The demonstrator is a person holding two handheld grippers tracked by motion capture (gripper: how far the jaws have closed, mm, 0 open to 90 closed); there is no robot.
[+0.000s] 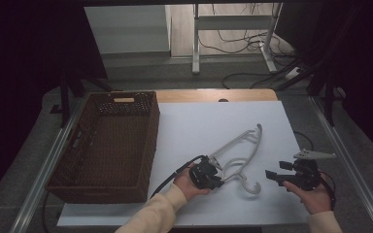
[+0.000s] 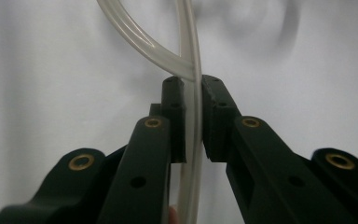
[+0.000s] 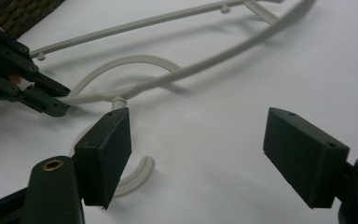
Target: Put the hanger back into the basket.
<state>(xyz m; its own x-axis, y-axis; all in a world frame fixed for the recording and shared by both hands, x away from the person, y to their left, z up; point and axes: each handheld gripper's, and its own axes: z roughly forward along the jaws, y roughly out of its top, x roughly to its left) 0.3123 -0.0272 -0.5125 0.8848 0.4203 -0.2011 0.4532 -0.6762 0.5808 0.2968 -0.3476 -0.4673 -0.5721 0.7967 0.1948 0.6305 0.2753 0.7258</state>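
Forearms in pale sleeves entered from the near edge of the white tabletop (image 1: 213,121), each hand carrying a set of tongs. Left tongs (image 1: 212,178) were closed on a white plastic clothes hanger (image 1: 238,155); in the left gripper view the two black pads pressed on either side of a thin translucent bar of the hanger (image 2: 193,84), just below the point where a curved branch joined it. Right tongs (image 1: 277,171) stood open and empty, held near the right edge of the tabletop and apart from the hanger; in the right gripper view their two pads stood wide apart, with the hanger's hook (image 3: 135,175) lying on the tabletop just behind the left pad. Beyond them in that view, the left tongs (image 3: 58,100) clamped the hanger near the base of its hook. Hanger position: near the middle of the tabletop, its arms extending toward the far right, its hook nearest the person. Brown wicker basket (image 1: 104,145): left side of the tabletop, well apart from the hanger.
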